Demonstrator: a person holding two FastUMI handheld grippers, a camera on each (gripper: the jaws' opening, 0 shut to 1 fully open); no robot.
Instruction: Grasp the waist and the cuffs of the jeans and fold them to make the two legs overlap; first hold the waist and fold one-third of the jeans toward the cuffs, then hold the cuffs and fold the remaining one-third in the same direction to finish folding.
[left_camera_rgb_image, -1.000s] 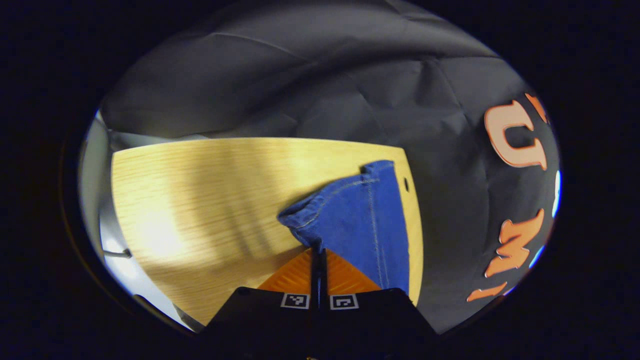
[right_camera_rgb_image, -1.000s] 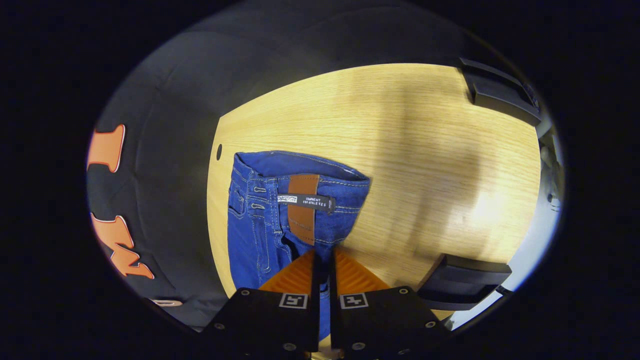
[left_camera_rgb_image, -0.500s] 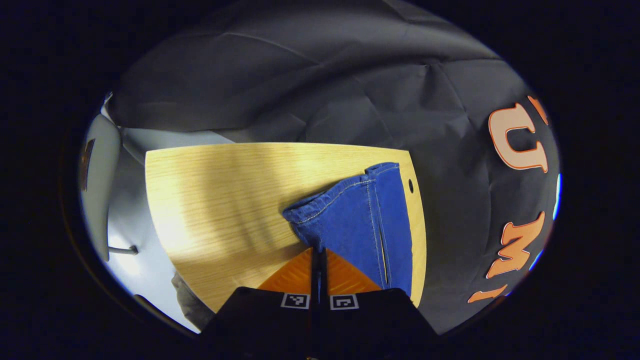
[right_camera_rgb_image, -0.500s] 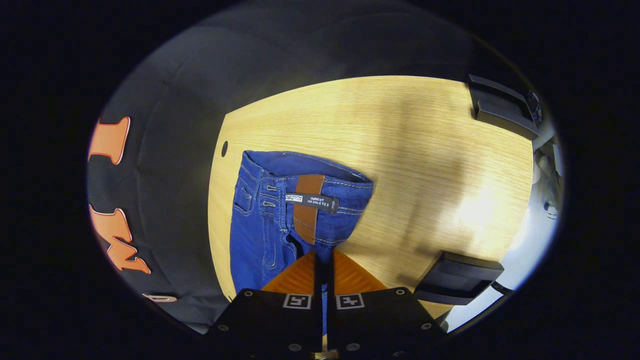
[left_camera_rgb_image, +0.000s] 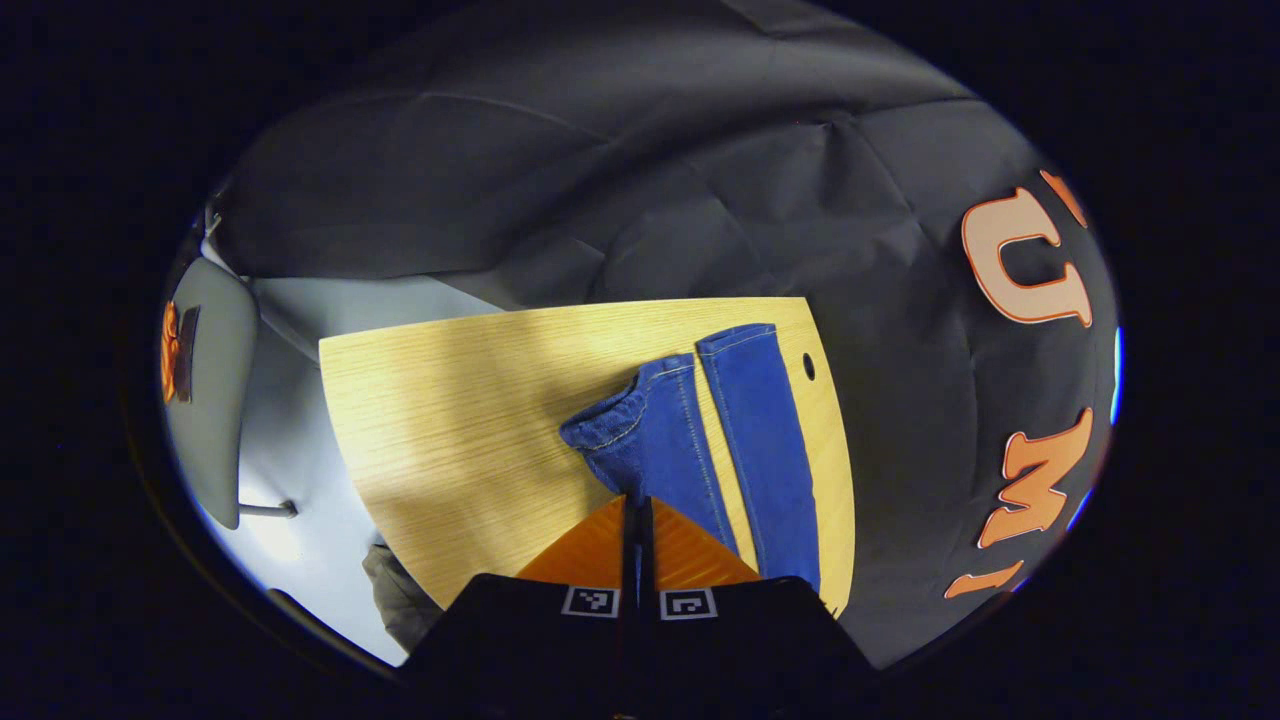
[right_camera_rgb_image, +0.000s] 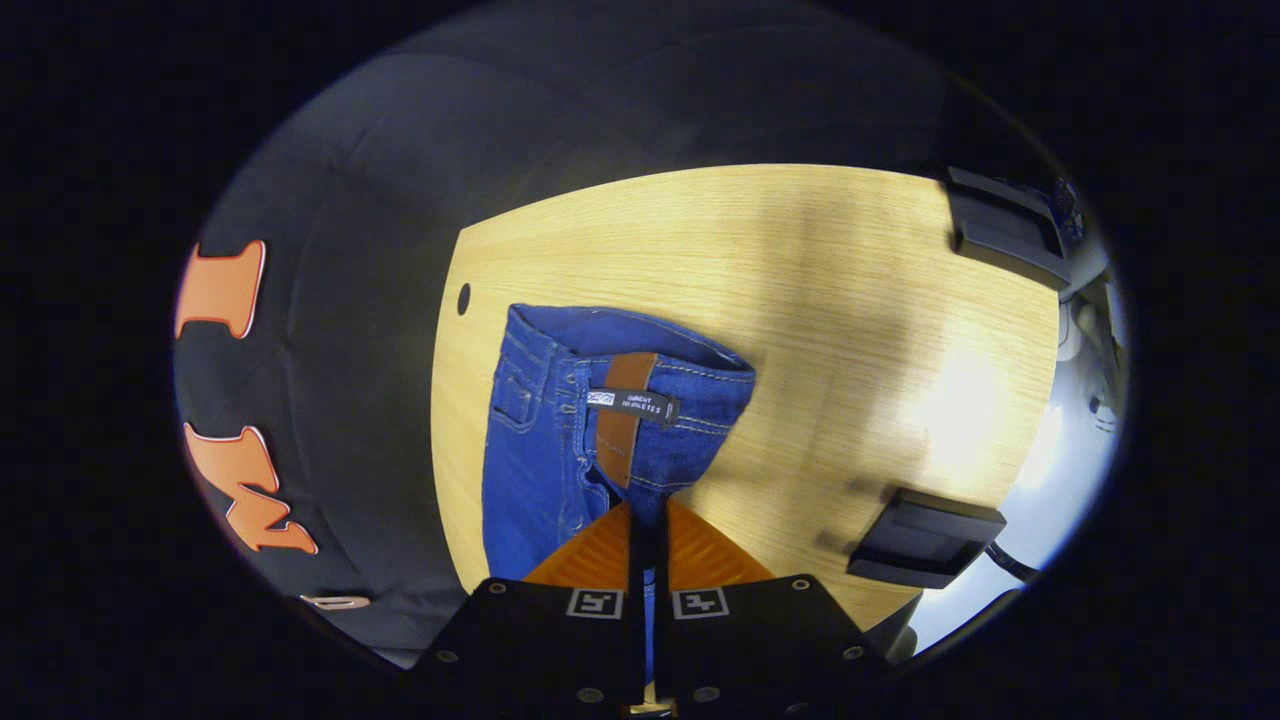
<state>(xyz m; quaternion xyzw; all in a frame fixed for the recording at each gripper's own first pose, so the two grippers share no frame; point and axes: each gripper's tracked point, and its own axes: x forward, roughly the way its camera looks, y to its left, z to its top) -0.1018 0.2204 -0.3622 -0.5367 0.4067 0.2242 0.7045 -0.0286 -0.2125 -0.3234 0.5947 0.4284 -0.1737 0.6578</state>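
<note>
On the desk (right_camera_rgb_image: 850, 300) the jeans (right_camera_rgb_image: 560, 420) lie with both jaws clamped on denim, left gripper (left_camera_rgb_image: 636, 512) at a cuff (left_camera_rgb_image: 615, 425) and right gripper (right_camera_rgb_image: 647, 520) at the waist (right_camera_rgb_image: 640, 375) (legs apart), so carry both ends across together, level and taut

Jeans (right_camera_rgb_image: 560, 430) label print too small; pinched denim hidden between claw fingers.

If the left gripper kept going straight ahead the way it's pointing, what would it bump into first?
The left gripper is already shut on the jeans, pinching a leg near its cuff, so that denim comes first. Beyond it, probably the wooden table, though depth is hard to judge here.
</note>
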